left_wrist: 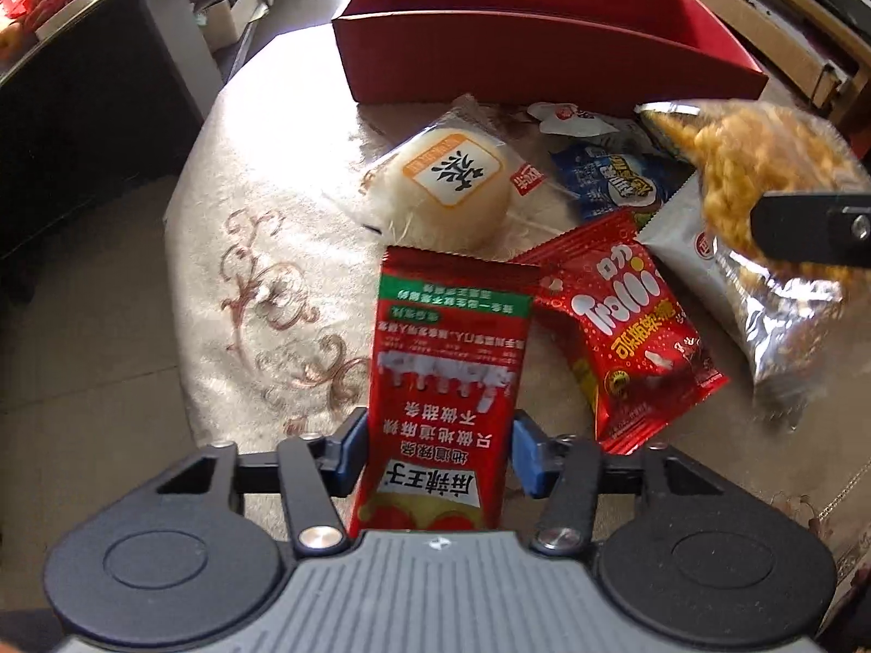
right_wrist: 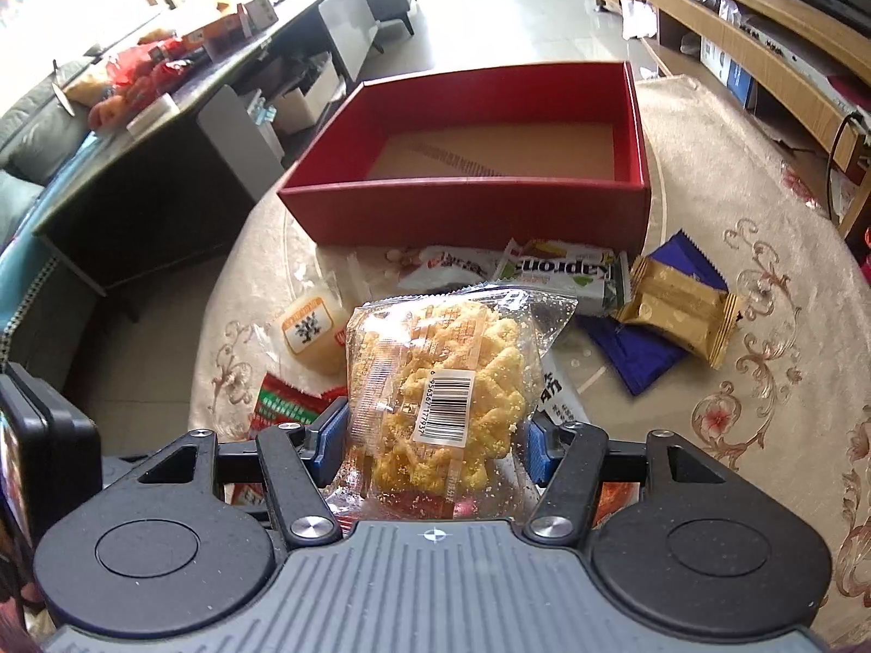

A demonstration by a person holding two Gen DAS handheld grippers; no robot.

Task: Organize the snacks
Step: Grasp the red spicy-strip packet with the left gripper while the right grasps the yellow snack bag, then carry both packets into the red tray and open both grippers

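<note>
Two wrist views show snack packets scattered on a round table covered with a cream embroidered cloth (left_wrist: 261,250), in front of a red cardboard box (left_wrist: 544,54). In the left wrist view, the left gripper (left_wrist: 440,449) pinches a tall red spicy-strip packet (left_wrist: 446,375) between its blue pads, the packet standing up from the jaws over the cloth. Beyond it lie a round white bun in clear wrap (left_wrist: 441,185), a red Trolli candy packet (left_wrist: 626,326) just beside the held one, a blue packet (left_wrist: 609,179) and a white packet (left_wrist: 680,239). At the right edge a black finger of the other gripper (left_wrist: 811,234) is clamped on a clear bag of yellow crispy snack (left_wrist: 762,185), held above the pile. In the right wrist view, the right gripper (right_wrist: 433,443) grips that clear bag of yellow crispy snack (right_wrist: 441,381) between its blue pads, barcode label facing the camera. Behind it the red cardboard box (right_wrist: 462,201) sits open, its brown floor bare. Near the box's front wall lie a green-and-white wrapper (right_wrist: 560,272), a gold packet (right_wrist: 680,310) on a dark blue packet (right_wrist: 637,353), and the bun (right_wrist: 310,332) to the left.
</note>
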